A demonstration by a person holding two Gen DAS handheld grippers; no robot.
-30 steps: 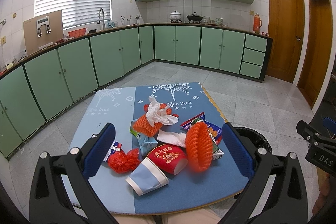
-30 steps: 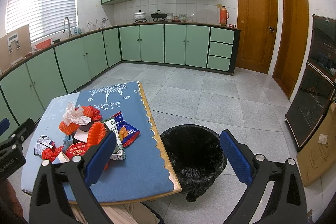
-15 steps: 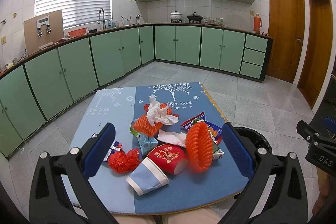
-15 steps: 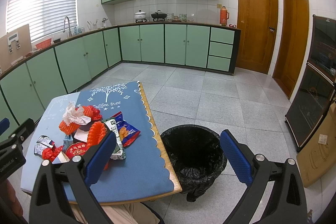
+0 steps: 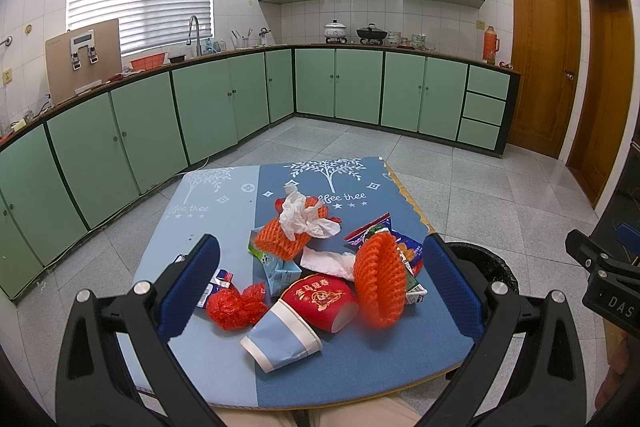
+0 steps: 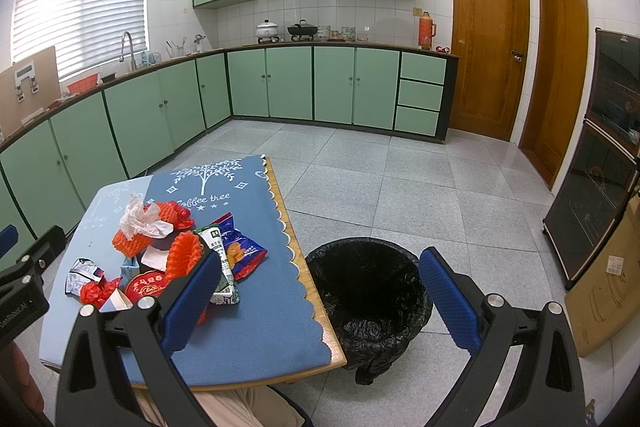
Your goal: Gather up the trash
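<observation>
Both claws stand wide apart and hold nothing. From its own camera, the left gripper [image 5: 320,283] hangs above the near edge of the table [image 5: 360,359], its blue pads framing the heap of rubbish. Between them lie a blue-and-white paper cup [image 5: 280,335] on its side, a red paper bowl [image 5: 322,299] tipped against it, and a crumpled red plastic wrapper [image 5: 234,305] just to the left. An orange foam fruit net [image 5: 380,279] stands on edge at the right of the heap, with a snack packet [image 5: 396,243] behind it. Farther back, a white tissue [image 5: 304,215] rests on a second orange net [image 5: 280,239], beside what looks like a small green-and-white carton [image 5: 280,267], partly hidden.

The right gripper [image 6: 320,299] hangs over the table's right corner; its left pad covers part of the heap. A black-lined trash bin [image 6: 368,299] stands on the floor just beside the table edge, between the pads.
</observation>
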